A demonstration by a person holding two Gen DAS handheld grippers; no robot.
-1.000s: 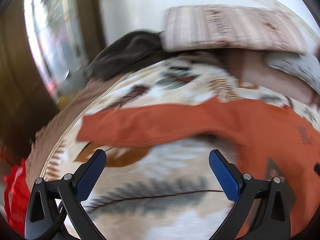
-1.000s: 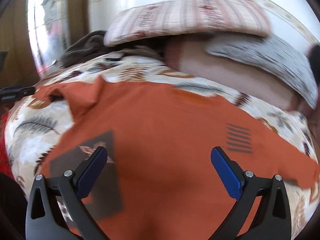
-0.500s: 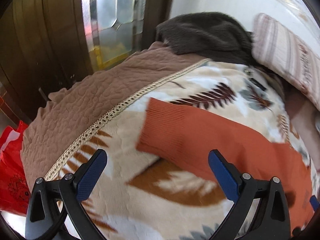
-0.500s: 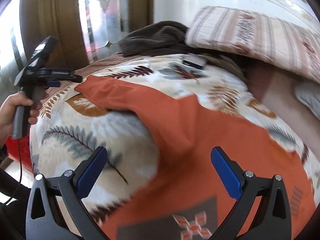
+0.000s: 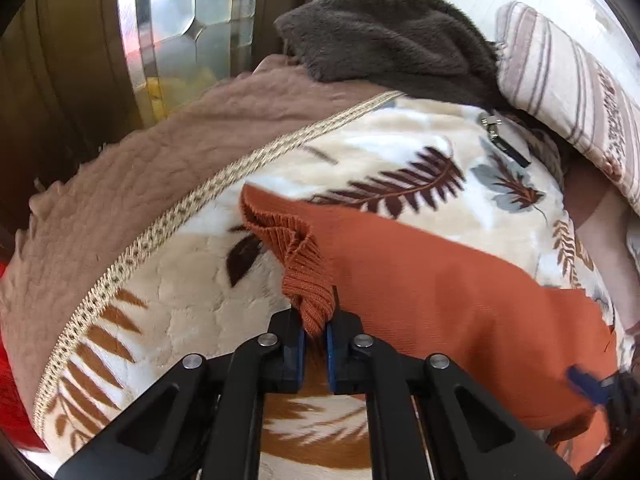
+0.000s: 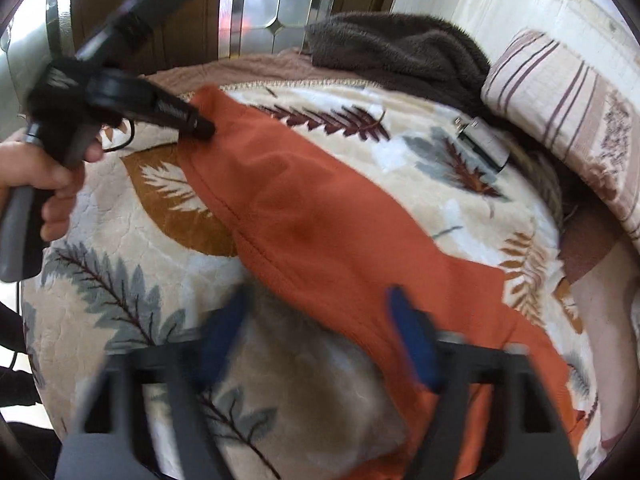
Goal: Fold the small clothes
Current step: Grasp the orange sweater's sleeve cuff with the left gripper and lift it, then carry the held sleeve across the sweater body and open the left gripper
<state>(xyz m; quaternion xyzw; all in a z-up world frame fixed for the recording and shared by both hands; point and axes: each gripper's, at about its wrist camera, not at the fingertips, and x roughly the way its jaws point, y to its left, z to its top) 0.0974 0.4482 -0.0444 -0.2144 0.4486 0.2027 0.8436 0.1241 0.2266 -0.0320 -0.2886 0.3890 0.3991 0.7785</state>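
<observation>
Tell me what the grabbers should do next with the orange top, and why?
Probably lift the ribbed cuff and carry the sleeve across the orange knit top. The left gripper is already shut on that cuff; the right gripper, jaws just closing, straddles the sleeve without pinching.

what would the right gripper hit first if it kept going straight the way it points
Probably the long sleeve of the rust-orange garment, lying between its half-closed, blurred fingers on the leaf-print fleece blanket; depth is unclear.

a home bedroom: a bed under a plush leaf-print blanket (image 5: 192, 300), a striped pillow (image 5: 568, 92) at the far right, a wooden door with patterned glass (image 6: 256, 4) far left.
</observation>
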